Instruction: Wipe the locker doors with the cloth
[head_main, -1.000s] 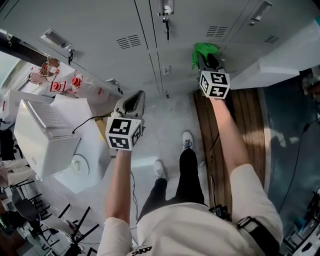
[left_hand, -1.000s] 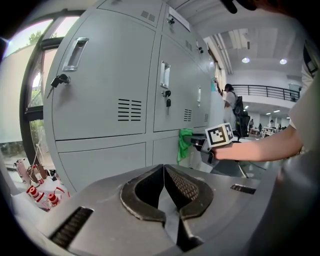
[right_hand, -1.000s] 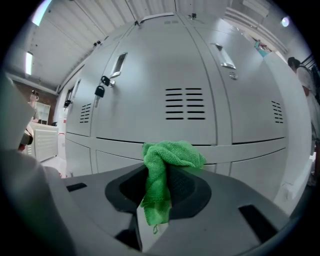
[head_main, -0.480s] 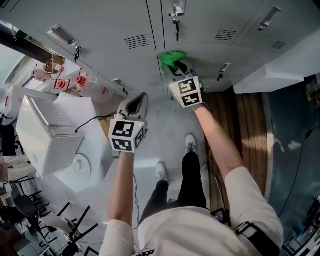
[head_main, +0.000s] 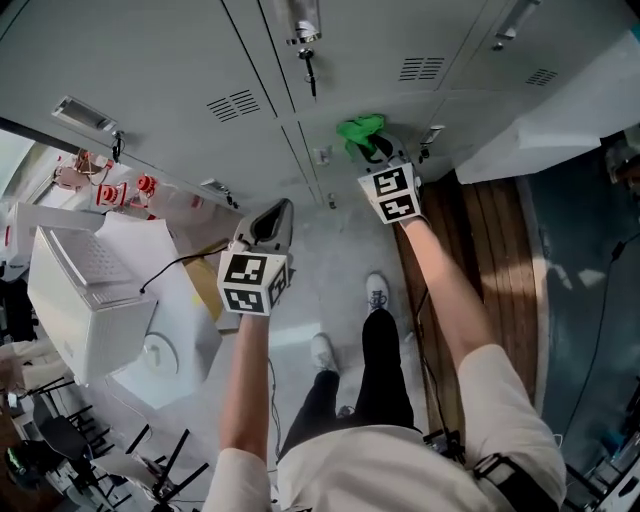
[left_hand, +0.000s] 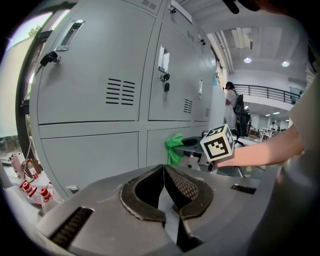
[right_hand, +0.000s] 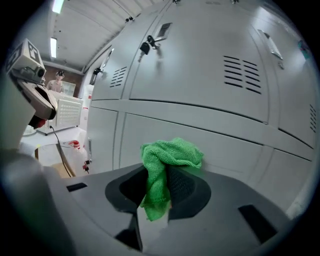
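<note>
Under you lies a pale grey glossy floor (head_main: 335, 265); a strip of brown wooden planks (head_main: 495, 260) runs to your right, a white boxy vented cabinet (head_main: 85, 290) stands left. Round ceiling lamps (left_hand: 247, 60) glow.

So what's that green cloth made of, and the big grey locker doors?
The green cloth looks like microfibre or terry, soft and matte: its surface shows fuzzy little loops and it bunches in floppy folds. The locker doors are probably painted sheet metal, smooth light grey with a slight sheen: thin vent slots are punched through them.
</note>
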